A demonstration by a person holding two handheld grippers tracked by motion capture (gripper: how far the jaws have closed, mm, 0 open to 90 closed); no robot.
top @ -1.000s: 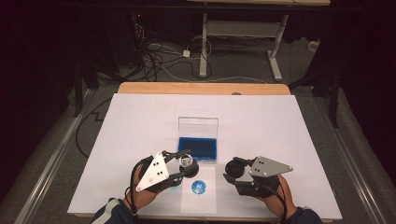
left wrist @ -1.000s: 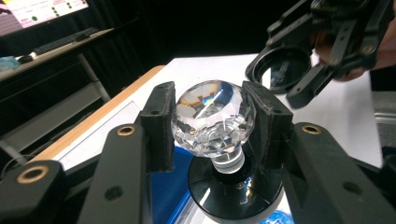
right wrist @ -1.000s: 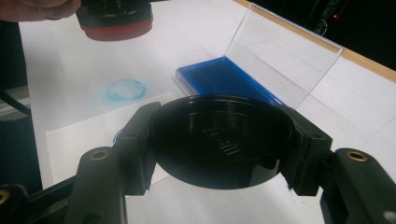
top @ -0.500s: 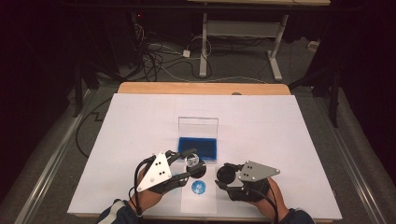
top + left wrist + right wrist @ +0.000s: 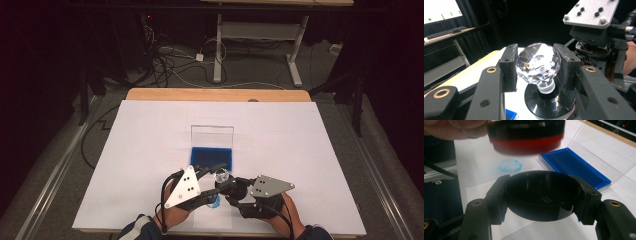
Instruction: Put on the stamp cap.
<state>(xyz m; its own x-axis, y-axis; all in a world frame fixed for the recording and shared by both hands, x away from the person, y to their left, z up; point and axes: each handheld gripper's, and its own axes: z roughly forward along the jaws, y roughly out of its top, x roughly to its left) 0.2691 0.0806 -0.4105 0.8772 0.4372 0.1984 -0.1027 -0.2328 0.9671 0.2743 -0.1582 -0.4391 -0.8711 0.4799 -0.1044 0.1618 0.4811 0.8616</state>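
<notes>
Over on the left, the left hand-held gripper [image 5: 214,186] sits low over the near edge of the white surface [image 5: 150,135], its grey three-cornered plate tilted toward the camera and a dark sleeve [image 5: 134,229] coming in beneath it. In the left gripper view its two black jaws are clamped on a clear, faceted crystal knob [image 5: 537,62], one pad against each side of it. Under the knob runs a short clear neck, and under that a round black stamp body [image 5: 549,105] with a glossy top.

Moving toward the middle, in the high view the crystal knob [image 5: 221,175] glints just in front of the open ink pad case [image 5: 212,156], blue pad flat on the surface and clear lid standing upright behind it. A round blue stamped mark [image 5: 510,166] lies on the white paper, near the case's near left corner as the right gripper view shows it.

On to the right: the right hand-held gripper [image 5: 231,194] meets the left one nose to nose, the two nearly touching. Its jaws are closed on a round black cap [image 5: 542,195], hollow side up, gripped at both edges. Above it, blurred at the top of that view, hangs the stamp's black-and-red base [image 5: 525,136], just clear of the cap, with fingers [image 5: 454,128] beside it.
</notes>
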